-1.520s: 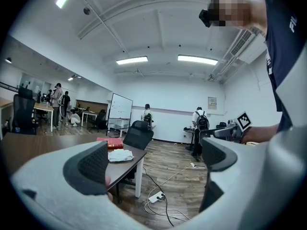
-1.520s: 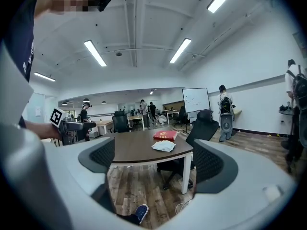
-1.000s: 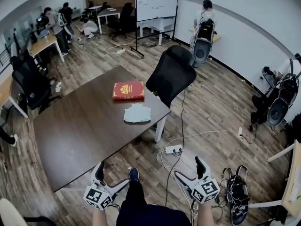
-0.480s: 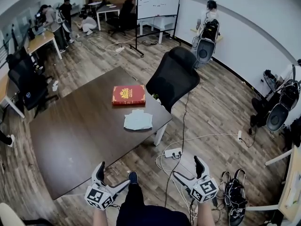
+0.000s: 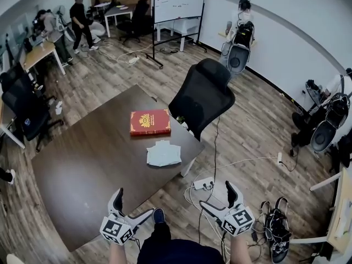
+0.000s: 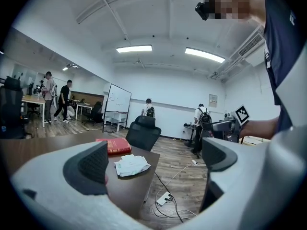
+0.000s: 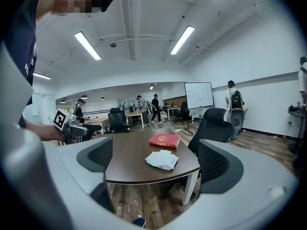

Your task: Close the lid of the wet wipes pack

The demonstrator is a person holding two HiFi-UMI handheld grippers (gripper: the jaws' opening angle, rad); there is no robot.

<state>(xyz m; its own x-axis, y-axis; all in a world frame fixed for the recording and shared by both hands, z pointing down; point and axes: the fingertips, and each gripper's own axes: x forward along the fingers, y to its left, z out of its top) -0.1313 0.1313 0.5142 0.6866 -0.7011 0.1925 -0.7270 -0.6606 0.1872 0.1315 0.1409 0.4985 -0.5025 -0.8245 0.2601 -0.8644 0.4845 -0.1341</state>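
Grey and black, two grippers were held low in front of the person, the left gripper [image 5: 133,203] and the right gripper [image 5: 218,196], level with each other and well apart. Both stood spread about as wide as they go, their jaws having just been opening. Each gripper view showed only air between them, so neither had hold of anything. Between the two, one dark shoe [image 5: 158,215] rested on the plank floor [image 5: 253,131]. Just beyond the right gripper lay one white power strip [image 5: 204,183] with cables trailing from it. One brown table [image 5: 88,164] came next, its near edge close by the left gripper. Two things lay on it. One was the pale pack [image 5: 163,153], flat near the table's right edge and well ahead of both grippers. The other was one red book [image 5: 150,122] just behind it, with a thin strip of tabletop between them. Whether the pack's lid was up or down could not be made out at that range. One black chair [image 5: 201,98] stood at the table's far right corner, beside the book. Farther off stood one whiteboard [image 5: 179,1] on a stand. One person with a backpack [image 5: 241,15] stood at the right-hand wall, and at least two more persons were among the desks at the far left.
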